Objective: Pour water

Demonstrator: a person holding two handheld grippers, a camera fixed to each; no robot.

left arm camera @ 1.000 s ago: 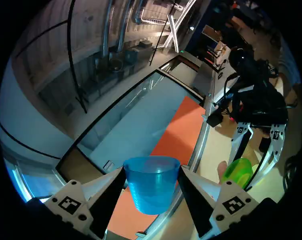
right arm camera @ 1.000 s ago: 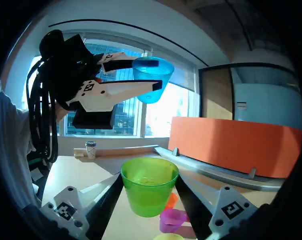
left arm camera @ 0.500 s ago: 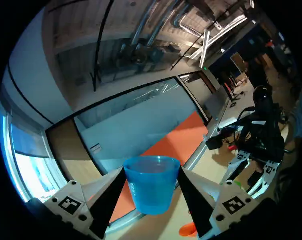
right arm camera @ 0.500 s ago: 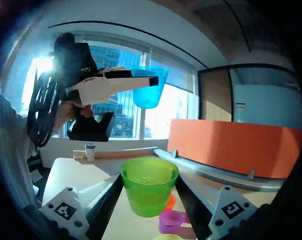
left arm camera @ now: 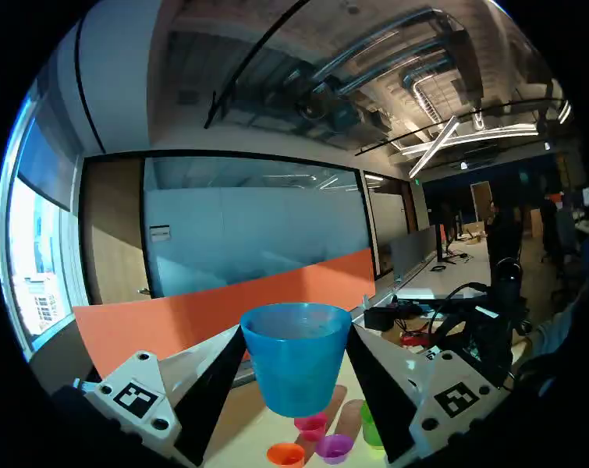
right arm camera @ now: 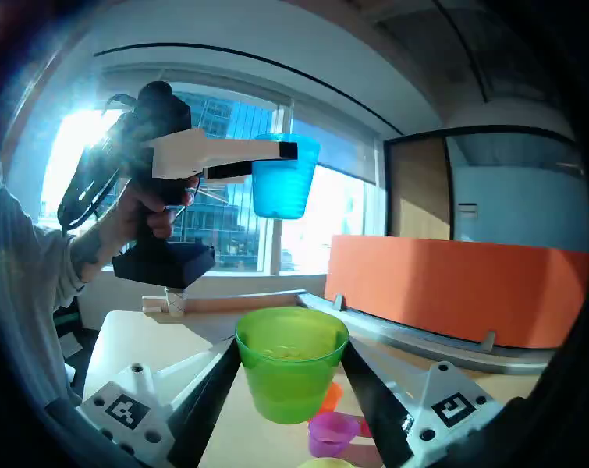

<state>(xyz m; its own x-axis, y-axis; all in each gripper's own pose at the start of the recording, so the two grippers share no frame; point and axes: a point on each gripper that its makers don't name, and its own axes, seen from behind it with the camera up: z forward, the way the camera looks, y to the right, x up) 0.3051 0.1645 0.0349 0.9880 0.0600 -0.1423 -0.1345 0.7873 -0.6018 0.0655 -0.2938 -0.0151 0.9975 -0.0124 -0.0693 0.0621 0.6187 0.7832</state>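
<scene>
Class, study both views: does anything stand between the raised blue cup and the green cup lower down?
Nothing visible does. The blue cup hangs upright, higher than the green cup, with open air between them.

A translucent blue plastic cup [left arm camera: 296, 366] and a glossy translucent green plastic cup [right arm camera: 292, 366] are gleaming; a smooth matt pale tabletop [right arm camera: 134, 337] is reflecting little.

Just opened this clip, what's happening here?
A person holds a gripper in each hand, each shut on a plastic cup. The left gripper grips a blue cup, raised and upright. The right gripper grips a green cup lower down, above a table with small coloured cups on it. No water is pouring right now.
</scene>
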